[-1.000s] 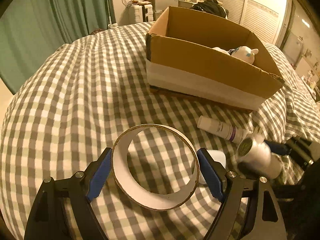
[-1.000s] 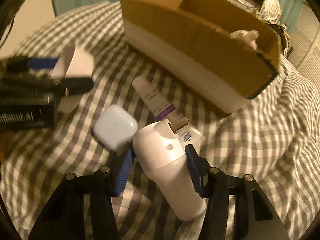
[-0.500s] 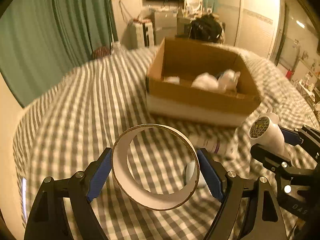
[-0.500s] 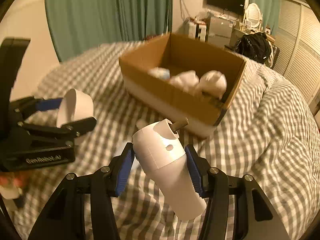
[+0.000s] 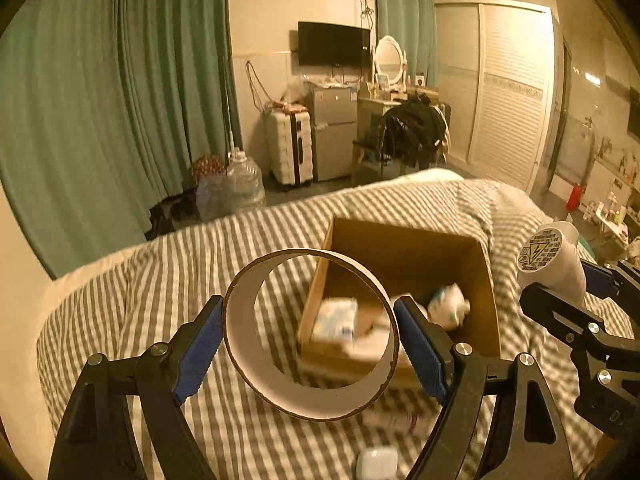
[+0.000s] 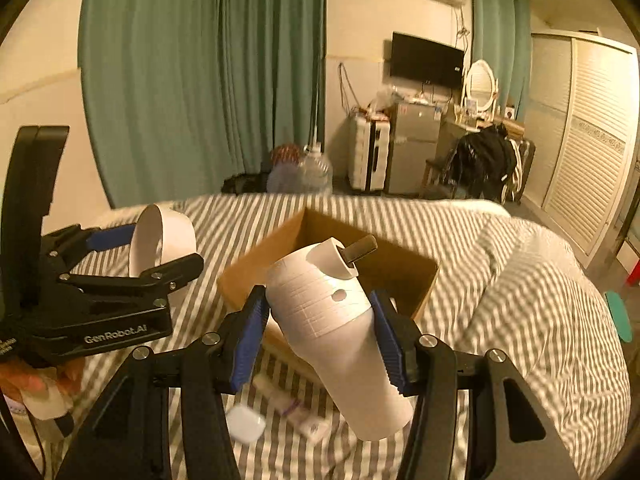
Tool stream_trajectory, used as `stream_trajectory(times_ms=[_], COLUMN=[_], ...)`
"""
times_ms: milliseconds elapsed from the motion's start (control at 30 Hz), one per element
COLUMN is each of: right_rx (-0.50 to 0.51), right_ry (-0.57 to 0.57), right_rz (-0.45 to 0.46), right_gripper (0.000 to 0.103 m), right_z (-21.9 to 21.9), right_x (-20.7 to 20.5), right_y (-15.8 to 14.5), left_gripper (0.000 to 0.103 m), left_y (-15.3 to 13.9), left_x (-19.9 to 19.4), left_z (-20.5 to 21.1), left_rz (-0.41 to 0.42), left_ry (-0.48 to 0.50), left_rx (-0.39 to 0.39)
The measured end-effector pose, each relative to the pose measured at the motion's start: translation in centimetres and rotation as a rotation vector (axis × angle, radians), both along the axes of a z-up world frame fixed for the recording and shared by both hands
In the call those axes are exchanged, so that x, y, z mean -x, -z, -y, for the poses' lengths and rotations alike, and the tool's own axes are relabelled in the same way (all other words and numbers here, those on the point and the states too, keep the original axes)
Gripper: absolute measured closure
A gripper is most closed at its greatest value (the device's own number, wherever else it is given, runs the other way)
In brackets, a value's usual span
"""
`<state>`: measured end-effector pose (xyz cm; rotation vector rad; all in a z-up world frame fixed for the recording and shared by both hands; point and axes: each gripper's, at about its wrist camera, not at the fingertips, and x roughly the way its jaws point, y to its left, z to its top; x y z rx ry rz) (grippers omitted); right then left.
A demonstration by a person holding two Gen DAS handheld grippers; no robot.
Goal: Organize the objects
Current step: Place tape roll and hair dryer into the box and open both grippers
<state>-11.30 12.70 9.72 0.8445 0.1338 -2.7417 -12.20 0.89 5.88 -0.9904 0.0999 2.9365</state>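
Note:
My left gripper [image 5: 310, 334] is shut on a white cardboard tape ring [image 5: 256, 348] and holds it in the air in front of the open cardboard box [image 5: 486, 300]. The ring also shows in the right wrist view [image 6: 168, 236]. My right gripper [image 6: 318, 332] is shut on a white hair-dryer-like body [image 6: 336, 320] with a dark stub on top, held above the near edge of the box [image 6: 424, 280]. It shows at the right of the left wrist view [image 5: 554, 266]. The box holds white packets and a plush toy [image 5: 448, 306].
On the checked bedcover lie a white earbud case [image 6: 246, 424] and a white tube with a purple band [image 6: 296, 414], below both grippers. The case also shows in the left wrist view [image 5: 376, 460]. Green curtains, a fridge and a wardrobe stand beyond the bed.
Both grippers have risen well above the bed and moved toward the box, each keeping its load. The box now lies below and ahead, its inside in view.

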Motion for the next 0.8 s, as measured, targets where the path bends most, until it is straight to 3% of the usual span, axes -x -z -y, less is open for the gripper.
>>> stream_trajectory(times_ms=[267, 467, 633, 800], right_rx=[0.071, 0.106, 0.127, 0.114], right_ry=[0.006, 0.022, 0.047, 0.07], right_rz=[-0.023, -0.017, 0.015, 0.072], right_gripper=[0.051, 0.051, 0.051, 0.051], right_z=[-0.3, -0.7, -1.0, -1.0], right_x=[6.1, 10.5, 14.2, 16.8], right_y=[-1.8, -1.4, 1.1, 4.0], left_gripper=[0.017, 0.017, 0.017, 0.017], left_y=[-0.1, 2.4, 5.9, 7.0], left_x=[6.6, 10.1, 11.6, 12.6], left_z=[-1.7, -2.5, -3.4, -3.6], left_rz=[-0.025, 0.002, 0.051, 0.049], left_ry=[0.028, 0.068, 0.124, 0.144], left_rx=[0.03, 0.011, 0.04, 0.039])
